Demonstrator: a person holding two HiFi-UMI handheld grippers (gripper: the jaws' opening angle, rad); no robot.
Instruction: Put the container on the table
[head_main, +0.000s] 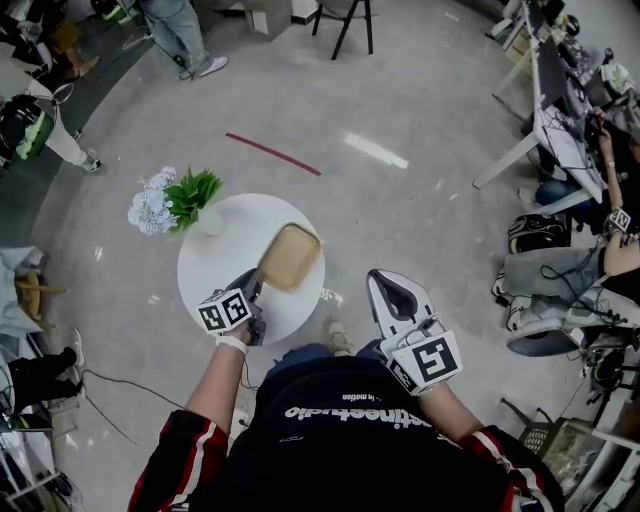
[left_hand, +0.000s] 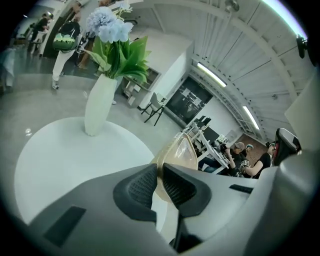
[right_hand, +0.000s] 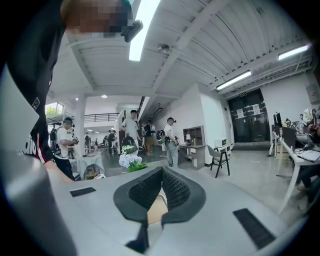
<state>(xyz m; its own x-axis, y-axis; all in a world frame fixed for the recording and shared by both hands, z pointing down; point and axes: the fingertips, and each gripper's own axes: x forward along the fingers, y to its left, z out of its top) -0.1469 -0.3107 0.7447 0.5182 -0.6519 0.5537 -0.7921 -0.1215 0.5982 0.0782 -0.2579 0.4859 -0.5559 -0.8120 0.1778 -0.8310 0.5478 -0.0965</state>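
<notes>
A tan, shallow container (head_main: 290, 257) lies at the right edge of the round white table (head_main: 215, 270), partly overhanging the edge. My left gripper (head_main: 255, 285) is shut on its near rim. In the left gripper view the thin, translucent tan container (left_hand: 181, 151) rises edge-on from between the dark pads, where the left gripper (left_hand: 160, 175) pinches it. My right gripper (head_main: 380, 280) hangs off the table to the right, above the floor. Its jaws (right_hand: 161, 175) are shut with the tips touching and nothing held.
A white vase of blue flowers and green leaves (head_main: 180, 200) stands at the table's far left; it rises close ahead in the left gripper view (left_hand: 102, 100). A red strip (head_main: 272, 153) marks the floor beyond. Desks and seated people (head_main: 575, 150) fill the right side.
</notes>
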